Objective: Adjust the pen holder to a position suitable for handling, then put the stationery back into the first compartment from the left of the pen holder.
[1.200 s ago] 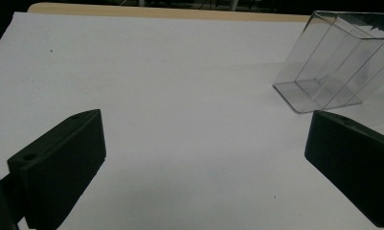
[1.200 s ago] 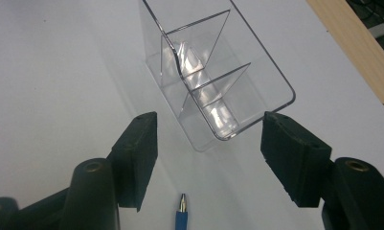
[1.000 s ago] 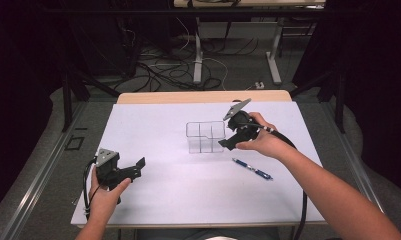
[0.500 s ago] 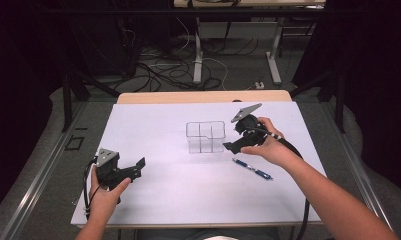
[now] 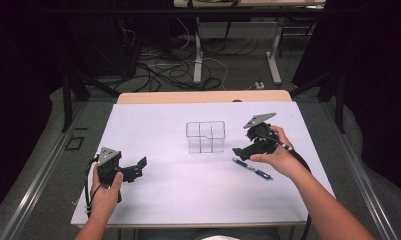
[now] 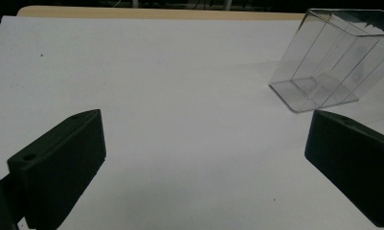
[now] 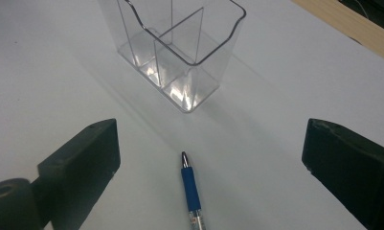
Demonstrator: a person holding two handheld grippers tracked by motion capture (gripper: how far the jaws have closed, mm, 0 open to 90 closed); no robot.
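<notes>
My right gripper (image 5: 240, 151) hovers over the blue pen (image 7: 190, 189) lying beside the clear organizer (image 5: 205, 136) on the counter (image 5: 168, 190), fingers just spread wide, nothing between (left gripper (image 5: 138, 167) idle, fingers apart); next, lower and clamp the barrel.

A blue ballpoint pen with a silvery tip (image 5: 252, 168) lies flat on the white tabletop, its tip aimed toward a clear plastic organiser box with inner dividers (image 5: 205, 136). The box stands upright and empty, mouth up, near the pen but apart.
</notes>
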